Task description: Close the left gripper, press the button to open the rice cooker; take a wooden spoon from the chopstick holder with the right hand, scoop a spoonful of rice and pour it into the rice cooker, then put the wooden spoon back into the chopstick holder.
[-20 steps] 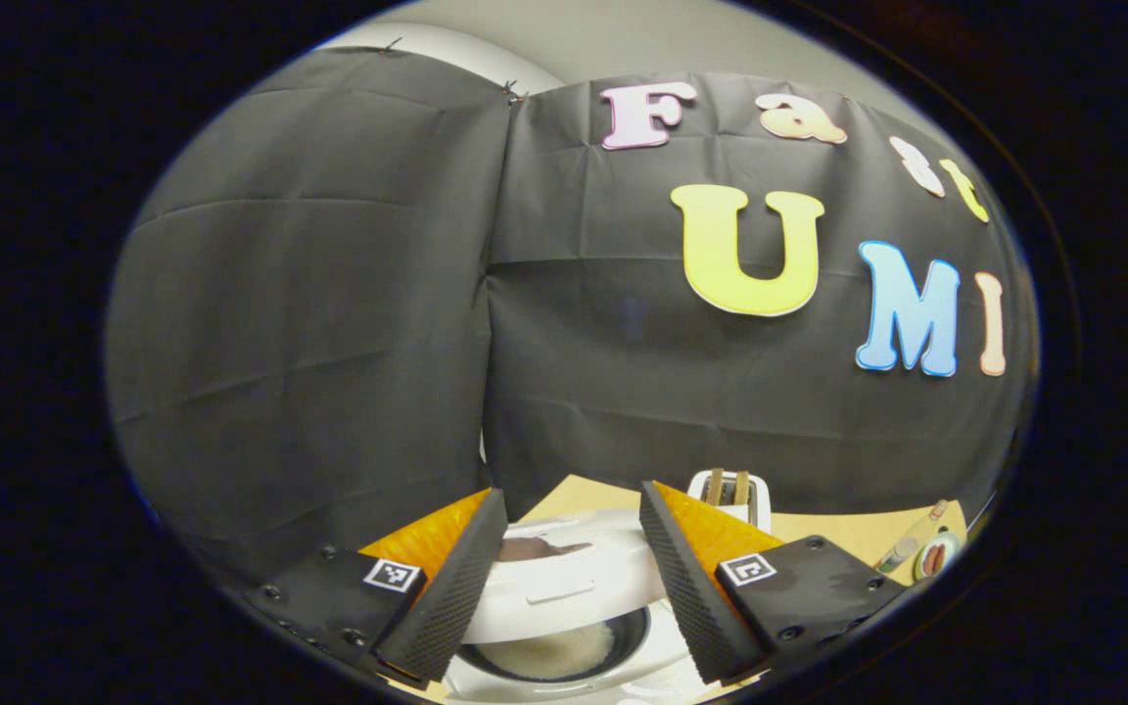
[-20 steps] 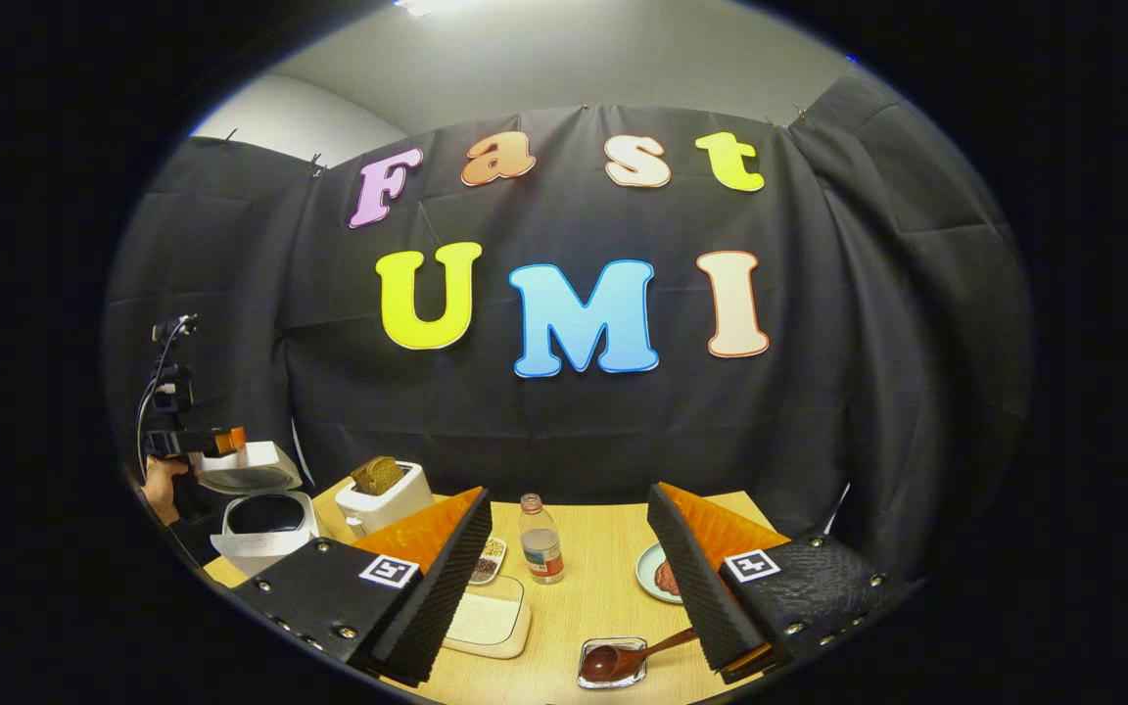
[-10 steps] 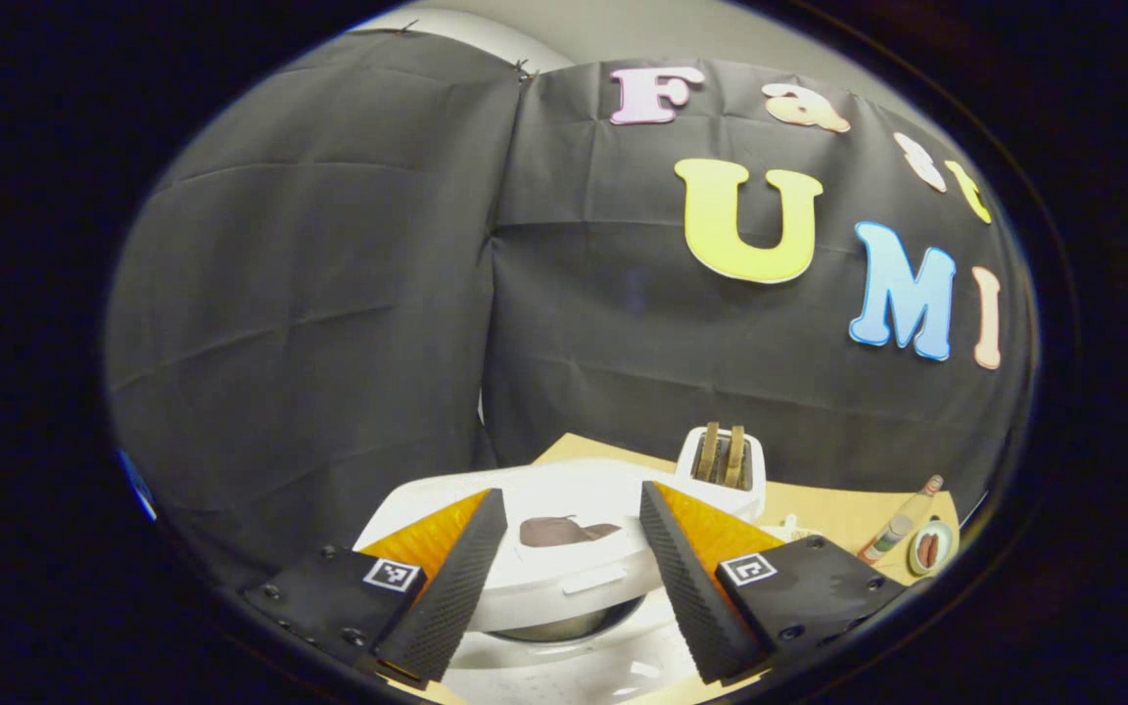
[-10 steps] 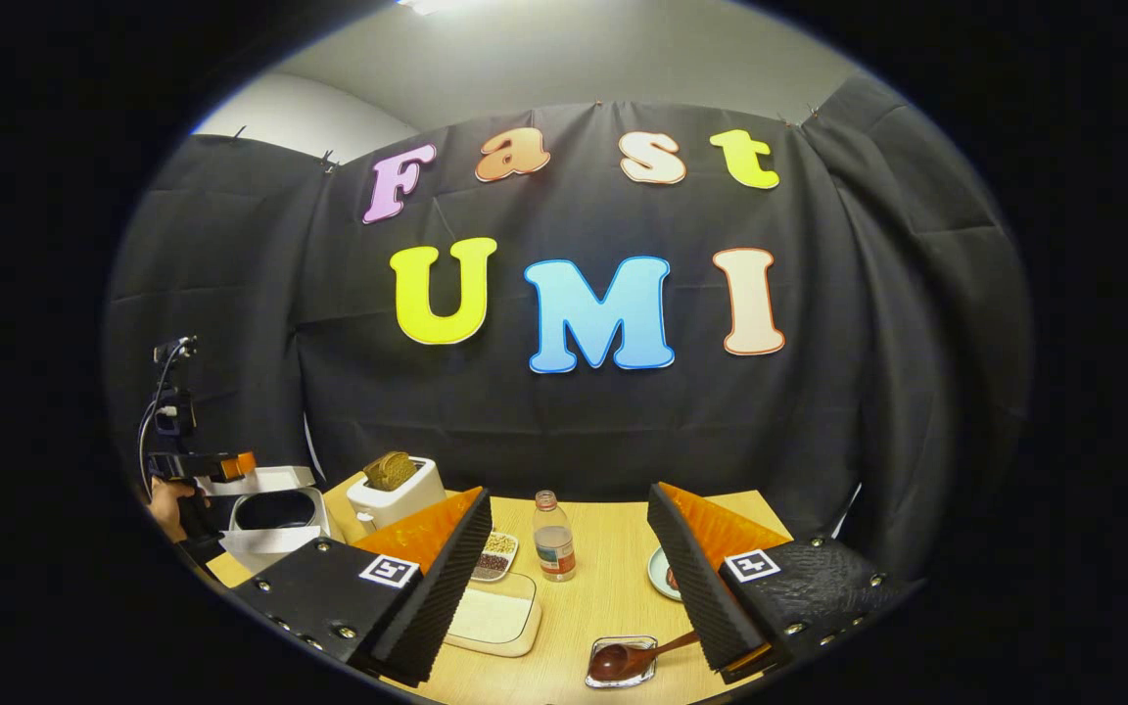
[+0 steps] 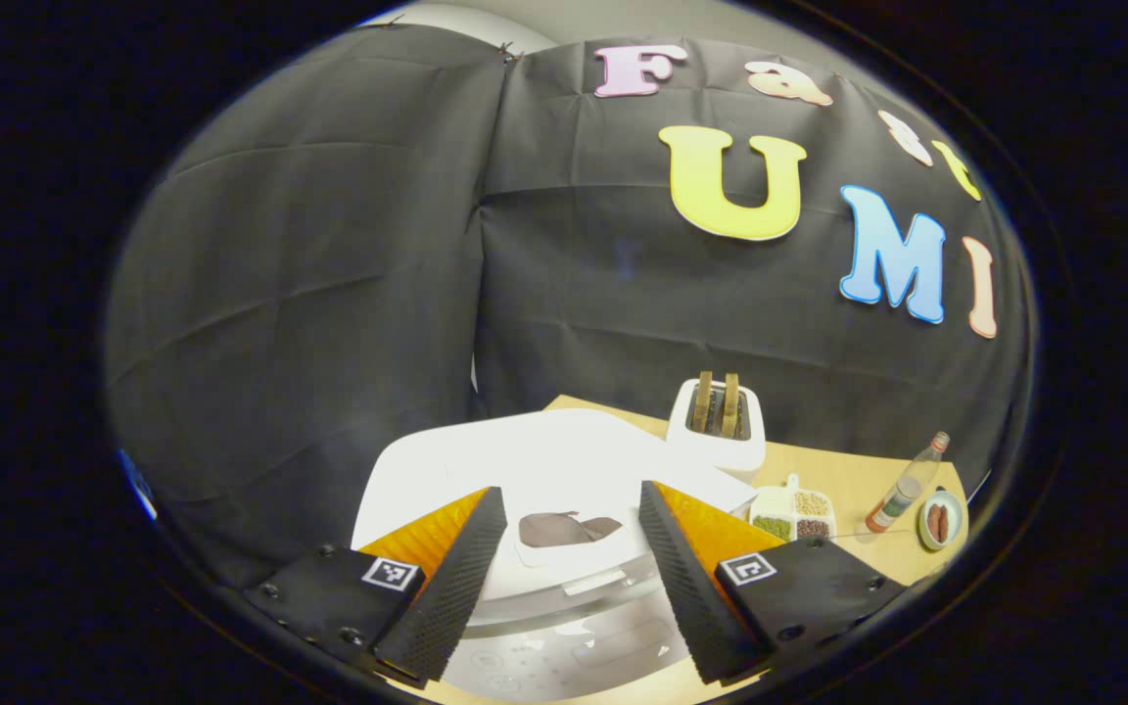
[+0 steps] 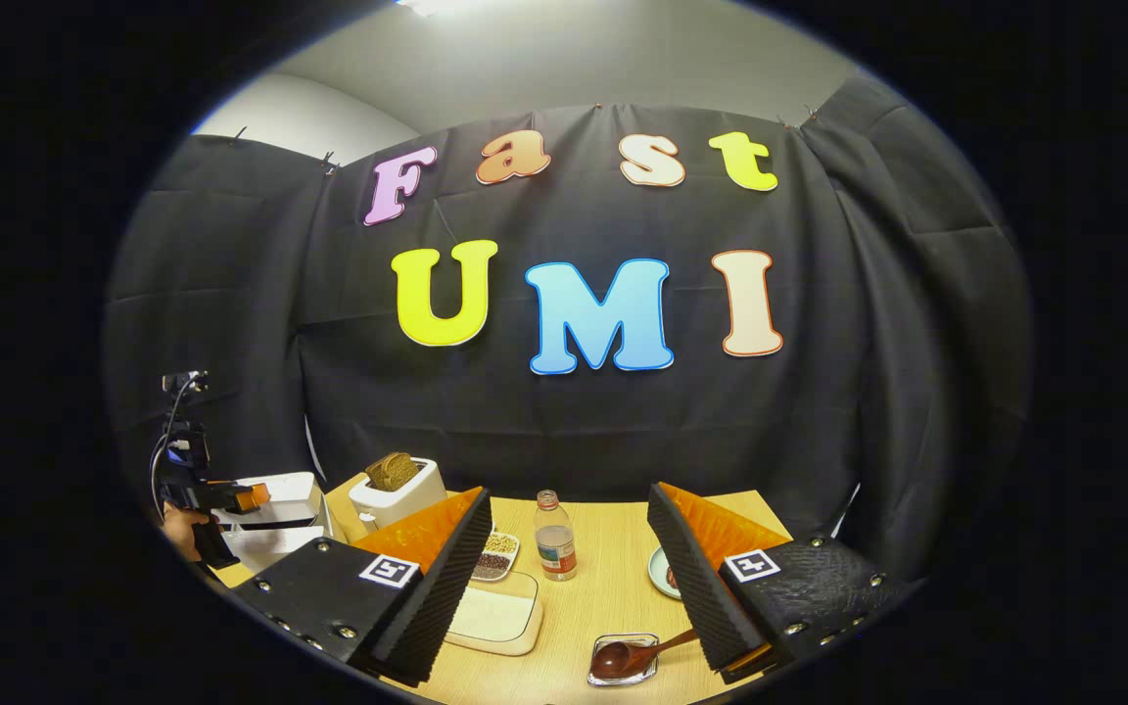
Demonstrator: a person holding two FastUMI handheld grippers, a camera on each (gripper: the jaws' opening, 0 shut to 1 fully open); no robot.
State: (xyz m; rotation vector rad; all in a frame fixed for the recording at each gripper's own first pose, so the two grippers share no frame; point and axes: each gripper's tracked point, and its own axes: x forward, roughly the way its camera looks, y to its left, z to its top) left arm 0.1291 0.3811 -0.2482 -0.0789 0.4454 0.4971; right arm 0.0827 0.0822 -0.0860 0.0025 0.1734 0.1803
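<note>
The rice cooker (image 5: 544, 460) sits right under my left gripper (image 5: 572, 492), and its lid has swung down over the last second. A moment ago I could look into the pot and see rice; now the white lid lies flat over the body and the pot is hidden. I cannot tell whether it has latched. I judge the scooping and pouring finished, with this closing as tidy-up. My left gripper's fingers stand apart over the lid's front edge, holding nothing. The wooden spoon (image 6: 628, 656) lies with its bowl in a small clear dish (image 6: 644, 675) on the bench (image 6: 603, 597), just ahead of my right gripper (image 6: 569, 492), which is also spread and empty. Beyond the cooker stand a toaster (image 5: 718, 436) with bread in its slots, a divided dish of grains (image 5: 791, 509), a bottle (image 5: 902, 485) and a small plate (image 5: 936, 519). As for writing, the lid carries a dark patch and the front panel faint symbols, both too blurred to read. The bottle's label is too small, and the square markers on my grippers carry a pattern, not words.
</note>
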